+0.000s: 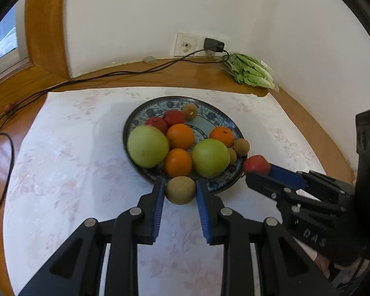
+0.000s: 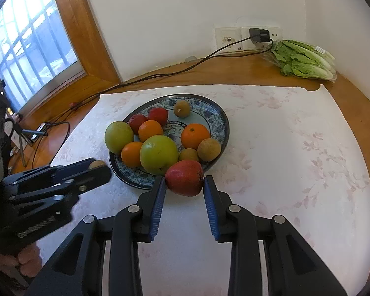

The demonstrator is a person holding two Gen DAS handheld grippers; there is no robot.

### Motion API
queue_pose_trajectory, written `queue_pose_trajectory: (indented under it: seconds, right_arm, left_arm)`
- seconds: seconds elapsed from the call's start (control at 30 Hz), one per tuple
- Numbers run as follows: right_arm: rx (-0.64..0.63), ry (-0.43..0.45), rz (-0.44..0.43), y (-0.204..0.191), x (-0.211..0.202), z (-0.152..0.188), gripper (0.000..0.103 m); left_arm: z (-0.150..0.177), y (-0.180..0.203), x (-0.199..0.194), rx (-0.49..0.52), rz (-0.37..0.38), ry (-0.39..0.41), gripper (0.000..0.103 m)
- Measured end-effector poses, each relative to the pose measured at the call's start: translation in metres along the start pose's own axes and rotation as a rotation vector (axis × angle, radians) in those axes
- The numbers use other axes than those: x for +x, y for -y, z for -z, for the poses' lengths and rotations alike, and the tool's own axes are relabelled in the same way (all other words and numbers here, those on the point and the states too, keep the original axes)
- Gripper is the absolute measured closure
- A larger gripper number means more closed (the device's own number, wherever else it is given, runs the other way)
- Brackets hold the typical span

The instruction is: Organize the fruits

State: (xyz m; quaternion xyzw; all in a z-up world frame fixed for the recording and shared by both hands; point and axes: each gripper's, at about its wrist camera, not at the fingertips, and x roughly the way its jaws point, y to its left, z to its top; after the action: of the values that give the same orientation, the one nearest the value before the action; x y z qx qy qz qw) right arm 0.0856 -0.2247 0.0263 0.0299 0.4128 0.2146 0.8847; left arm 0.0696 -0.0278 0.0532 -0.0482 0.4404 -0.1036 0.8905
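Brown fuzzy kiwi (image 1: 180, 189) beside patterned plate (image 1: 224, 185)

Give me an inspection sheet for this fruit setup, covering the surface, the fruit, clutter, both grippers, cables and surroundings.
Surface: white floral cloth over a wooden table.
Job's things: blue patterned plate with green, orange, red and brown fruit.
Clutter: bagged lettuce at the wall.
Grippers: left gripper shut on a brown kiwi at the plate's near rim; right gripper shut on a red apple there too.
Cables: black cable running from a charger in the wall socket.
Surroundings: white wall, wood-framed window on the left.
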Motion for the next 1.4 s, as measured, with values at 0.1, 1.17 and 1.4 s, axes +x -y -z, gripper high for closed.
queue_pose_trajectory:
  seconds: [0.1, 1.17, 1.4]
  right_arm:
    - [0.012, -0.009, -0.012, 0.002, 0.005, -0.003, 0.070]
    - [0.037, 0.014, -0.043, 0.008, 0.018, -0.007, 0.061]
    - [0.053, 0.037, -0.044, 0.010, 0.006, -0.005, 0.052]
  left_arm:
    - [-0.002, 0.002, 0.013, -0.003, 0.014, -0.021, 0.076]
    - [-0.008, -0.003, 0.032, 0.009, 0.011, -0.006, 0.056]
    - [-0.003, -0.004, 0.018, -0.010, 0.000, 0.003, 0.035]
